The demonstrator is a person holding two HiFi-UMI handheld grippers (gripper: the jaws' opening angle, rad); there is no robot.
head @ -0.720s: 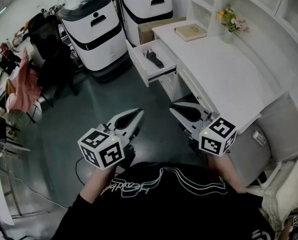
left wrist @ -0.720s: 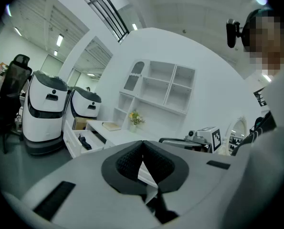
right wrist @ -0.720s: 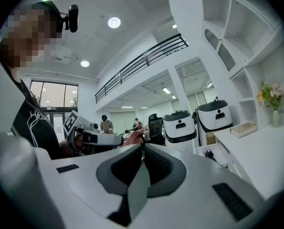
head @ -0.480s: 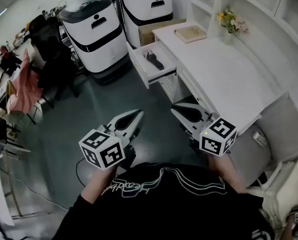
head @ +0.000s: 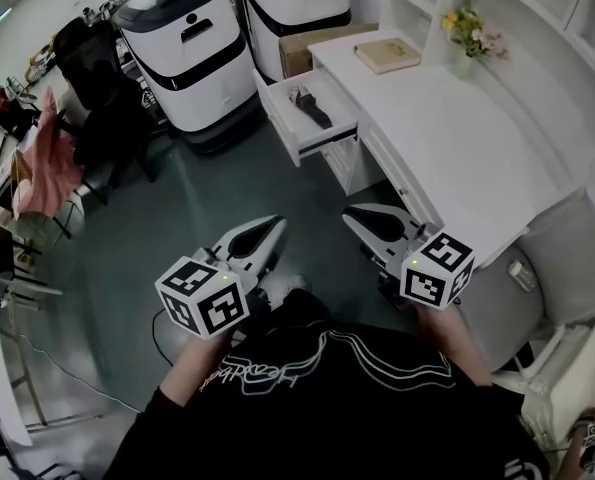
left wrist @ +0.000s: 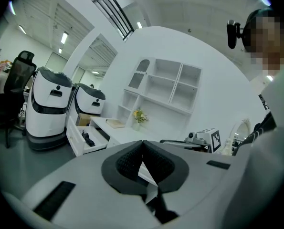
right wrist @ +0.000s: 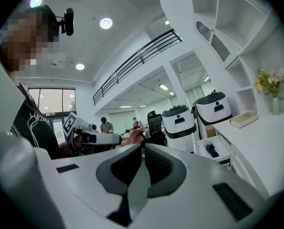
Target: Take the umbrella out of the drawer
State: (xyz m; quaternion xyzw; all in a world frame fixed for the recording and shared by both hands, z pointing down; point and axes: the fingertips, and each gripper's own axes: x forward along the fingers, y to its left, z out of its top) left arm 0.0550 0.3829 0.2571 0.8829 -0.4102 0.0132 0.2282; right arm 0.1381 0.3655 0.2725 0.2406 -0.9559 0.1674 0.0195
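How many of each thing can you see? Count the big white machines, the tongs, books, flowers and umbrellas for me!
Big white machines: 2
Tongs: 2, the left tongs and the right tongs
Book: 1
Vase of flowers: 1
Umbrella: 1, lying in the open drawer
Total: 7

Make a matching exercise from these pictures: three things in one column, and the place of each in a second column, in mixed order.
1. black folded umbrella
2. tan closed book
3. yellow and pink flowers

A. flat on the white desk
B. in a pale vase
C. inside the open white drawer

Pairs: 1-C, 2-A, 3-B
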